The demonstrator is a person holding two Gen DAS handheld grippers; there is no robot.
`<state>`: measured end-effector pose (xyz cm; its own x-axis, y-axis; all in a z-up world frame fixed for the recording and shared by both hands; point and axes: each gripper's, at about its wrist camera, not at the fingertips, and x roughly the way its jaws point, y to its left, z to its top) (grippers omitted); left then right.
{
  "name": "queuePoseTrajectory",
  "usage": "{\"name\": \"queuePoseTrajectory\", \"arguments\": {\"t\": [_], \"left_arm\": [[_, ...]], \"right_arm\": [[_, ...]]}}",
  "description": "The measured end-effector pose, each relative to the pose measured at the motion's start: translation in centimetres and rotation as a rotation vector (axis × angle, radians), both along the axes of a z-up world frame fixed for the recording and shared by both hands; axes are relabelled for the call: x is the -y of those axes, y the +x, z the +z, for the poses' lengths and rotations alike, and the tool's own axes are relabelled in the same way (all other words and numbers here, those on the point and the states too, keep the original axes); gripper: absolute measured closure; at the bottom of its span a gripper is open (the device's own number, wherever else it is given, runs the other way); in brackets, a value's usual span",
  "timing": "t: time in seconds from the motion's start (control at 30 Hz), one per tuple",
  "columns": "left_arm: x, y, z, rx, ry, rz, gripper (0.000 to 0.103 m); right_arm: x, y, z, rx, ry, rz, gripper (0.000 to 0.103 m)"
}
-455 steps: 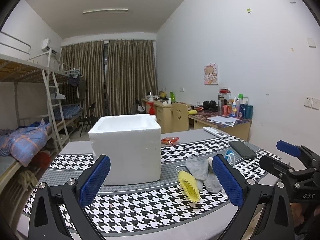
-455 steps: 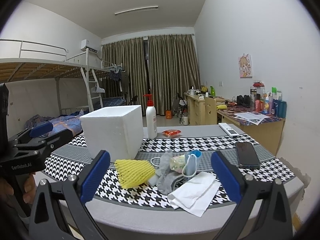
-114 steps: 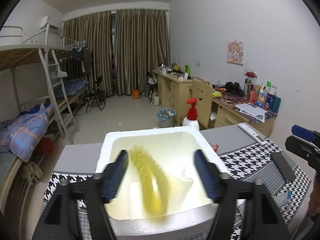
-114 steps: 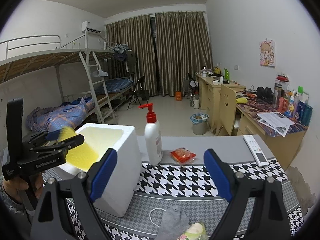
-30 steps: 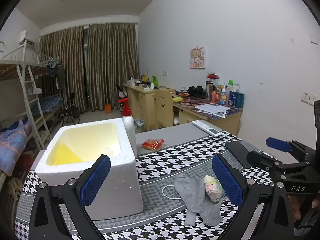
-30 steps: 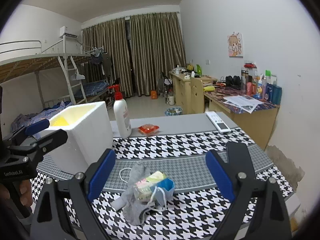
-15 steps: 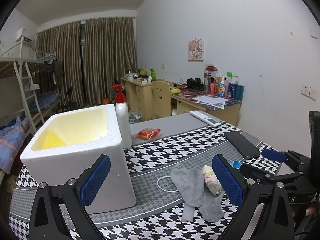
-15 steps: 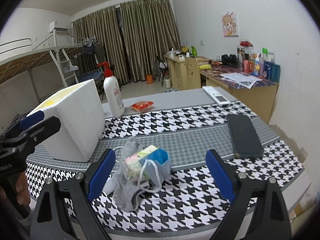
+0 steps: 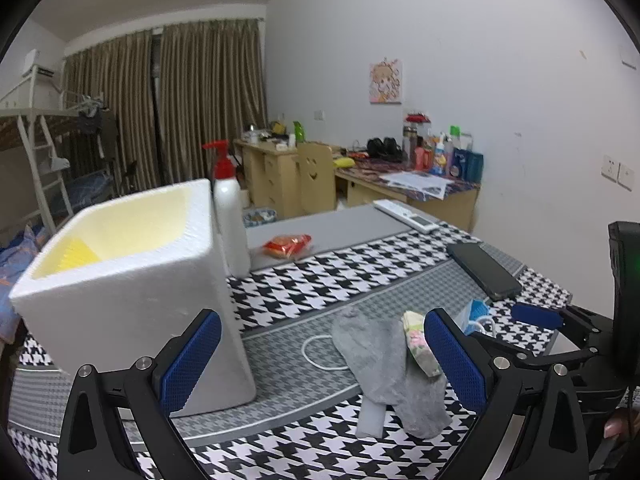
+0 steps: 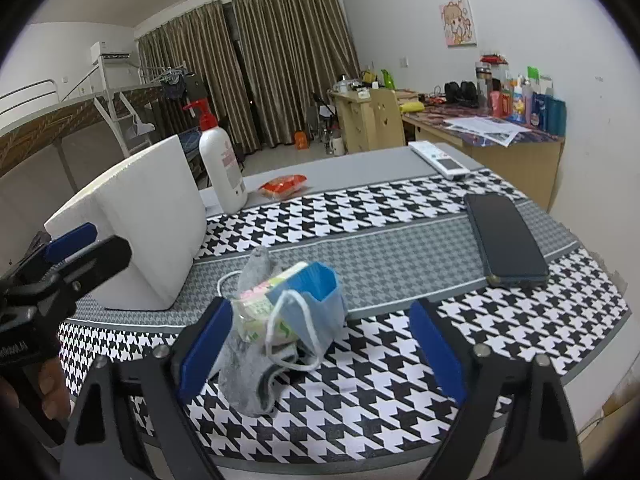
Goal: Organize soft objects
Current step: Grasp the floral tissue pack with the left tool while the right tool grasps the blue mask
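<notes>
Item: soft-goods pile, on the houndstooth worktop (image 10: 400, 208), just beside the white foam box (image 9: 132, 292).

Contents of pile:
- Grey sock (image 9: 380, 356), limp, spread flat with its toe toward you. It will drape and trail, so take it near the middle fold, not the tip.
- Blue face mask (image 10: 316, 300), perched on top of the pile with its white ear loops hanging loose. It looks very light and its pleats are likely to crush. Pinch the body of the mask; a loop alone would probably let it swing or snag the neighbours.
- Floral tissue pack (image 10: 260, 304), wedged between sock and mask. It looks squashy with a slick wrapper, so grip across its width.
- White cord (image 9: 316, 354), looped on the worktop partly under the sock. It may drag along if you lift the sock.

Destination: the foam box, open-topped, with a yellow foam net (image 9: 78, 250) lying inside. The box looks light and may slide if nudged.

Your tools:
- Right tongs (image 10: 320, 348): spread wide, empty, low over the worktop, with the mask and pile between the blue pads. You appear set to take the mask first.
- Left tongs (image 9: 320, 356): spread wide, empty, facing the box corner and the sock.

Not for sorting: pump bottle (image 10: 222, 164), red snack packet (image 10: 282, 185), phone (image 10: 506, 236), remote (image 10: 438, 159).
</notes>
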<state>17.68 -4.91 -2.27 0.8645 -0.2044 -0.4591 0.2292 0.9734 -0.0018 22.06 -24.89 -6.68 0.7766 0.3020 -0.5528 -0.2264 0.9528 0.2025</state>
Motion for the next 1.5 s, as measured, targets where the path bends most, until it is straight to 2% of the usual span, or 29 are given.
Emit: {"name": "queuePoseTrajectory", "arguments": {"t": [0.13,0.4,0.53,0.83,0.93,1.03,1.13,1.2,1.37,1.43,1.5], "left_arm": [[0.7,0.4,-0.6,-0.025,0.002,-0.031,0.001],[1.9,1.1,-1.4,-0.063,0.000,-0.084,0.001],[2.9,1.5,-1.7,-0.088,-0.004,-0.140,0.001],[5.5,2.7,-3.4,-0.159,0.056,-0.215,0.005],[6.3,3.5,-3.8,-0.185,0.075,-0.240,0.011],[6.8,4.1,-4.4,-0.214,0.090,-0.245,0.021],[7.1,4.6,-4.9,-0.233,0.087,-0.247,0.025],[7.4,4.9,-5.2,-0.248,0.086,-0.259,0.032],[7.9,5.2,-5.7,-0.268,0.075,-0.291,0.042],[8.1,5.3,-5.8,-0.272,0.078,-0.295,0.048],[8.2,5.5,-5.9,-0.278,0.076,-0.299,0.059]], "right_arm": [[0.3,0.4,-0.9,-0.038,0.023,0.011,0.029],[1.5,0.8,-1.9,-0.069,0.049,-0.006,0.049],[2.1,0.8,-2.1,-0.074,0.056,-0.017,0.049],[3.0,0.7,-2.5,-0.075,0.066,-0.031,0.049],[3.2,0.8,-2.6,-0.076,0.071,-0.035,0.049],[3.5,0.7,-2.7,-0.078,0.074,-0.035,0.049],[3.8,0.8,-2.8,-0.082,0.077,-0.039,0.049],[3.9,0.8,-2.8,-0.083,0.074,-0.043,0.049],[4.2,0.8,-3.0,-0.088,0.072,-0.046,0.049],[4.3,0.9,-3.0,-0.091,0.074,-0.048,0.049],[4.3,0.8,-3.1,-0.093,0.075,-0.047,0.049]]}}
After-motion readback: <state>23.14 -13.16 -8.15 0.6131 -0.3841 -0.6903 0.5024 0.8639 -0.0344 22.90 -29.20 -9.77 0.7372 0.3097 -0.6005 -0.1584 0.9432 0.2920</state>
